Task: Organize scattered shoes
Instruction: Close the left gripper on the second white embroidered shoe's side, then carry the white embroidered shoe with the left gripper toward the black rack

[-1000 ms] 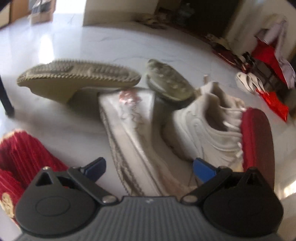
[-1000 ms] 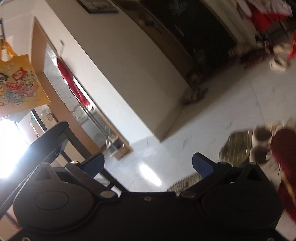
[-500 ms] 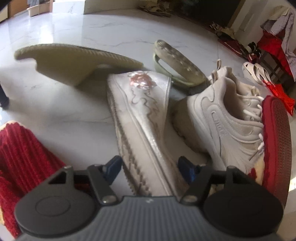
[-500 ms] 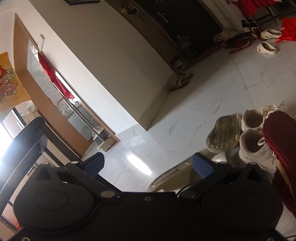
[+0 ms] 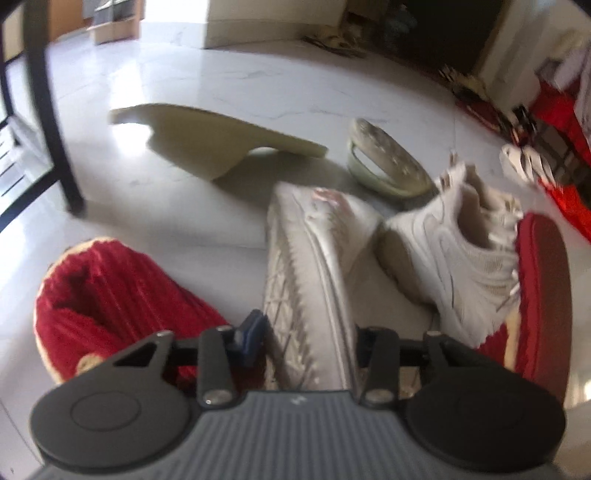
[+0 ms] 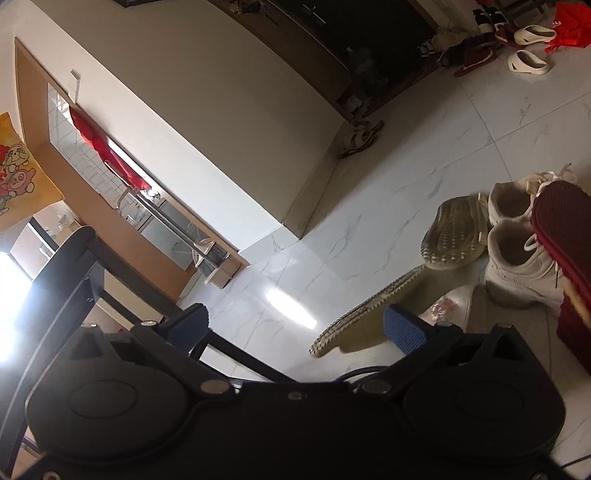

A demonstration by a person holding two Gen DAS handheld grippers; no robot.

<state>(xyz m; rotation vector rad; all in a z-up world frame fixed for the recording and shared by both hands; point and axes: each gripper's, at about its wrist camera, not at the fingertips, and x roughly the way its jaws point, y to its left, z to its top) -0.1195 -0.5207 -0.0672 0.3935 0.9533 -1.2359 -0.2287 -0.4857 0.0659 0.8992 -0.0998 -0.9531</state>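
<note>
A white flat shoe with a pink flower (image 5: pixel 314 258) lies on its side on the marble floor. My left gripper (image 5: pixel 308 343) is closing its jaws on the shoe's near end, with the blue pads (image 5: pixel 251 336) pressed against the sole and upper. Beside the shoe lie a white chunky sneaker (image 5: pixel 454 251), a red slipper (image 5: pixel 110 295) to the left and a second red slipper (image 5: pixel 543 288) on edge to the right. An overturned beige slipper (image 5: pixel 221 144) and a pale green sole (image 5: pixel 388 162) lie beyond. My right gripper (image 6: pixel 295 328) hangs open and empty, away from the pile (image 6: pixel 517 266).
A black furniture leg (image 5: pixel 51 110) stands at the left, and a cardboard box (image 5: pixel 114 29) sits far back. White sandals (image 5: pixel 524 162) and red bags lie at the right. In the right wrist view there is a dark chair frame (image 6: pixel 74 266), a wall corner and more shoes (image 6: pixel 528 62) along a dark cabinet.
The left jaws went from wide open to closed on the white flowered shoe, and the view drew back a little. The right wrist view swung so the shoe pile shows more fully.
</note>
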